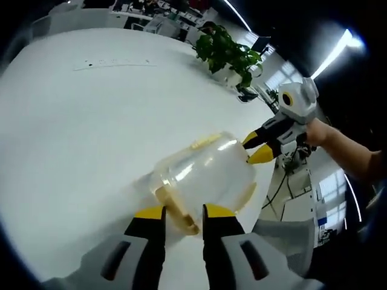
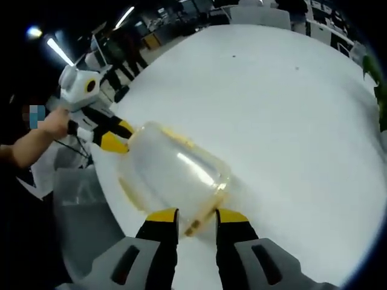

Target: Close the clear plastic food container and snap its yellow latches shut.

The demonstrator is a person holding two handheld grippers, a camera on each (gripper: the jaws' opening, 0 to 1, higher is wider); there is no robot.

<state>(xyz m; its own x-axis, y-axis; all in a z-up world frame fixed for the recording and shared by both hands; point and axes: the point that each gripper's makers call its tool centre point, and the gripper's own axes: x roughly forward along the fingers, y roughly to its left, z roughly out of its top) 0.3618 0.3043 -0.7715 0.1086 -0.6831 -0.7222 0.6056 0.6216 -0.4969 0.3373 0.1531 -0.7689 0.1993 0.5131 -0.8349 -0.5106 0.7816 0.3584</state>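
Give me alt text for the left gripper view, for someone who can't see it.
A clear plastic food container with yellow latches lies on a white table, the left gripper at its near end with its yellow-tipped jaws on either side of a latch. The right gripper, held in a person's hand, meets the container's far end; a potted plant stands behind.

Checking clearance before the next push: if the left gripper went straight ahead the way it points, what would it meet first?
Probably the clear container itself: its near latch end already sits between the left gripper tips, so there is almost no free travel.
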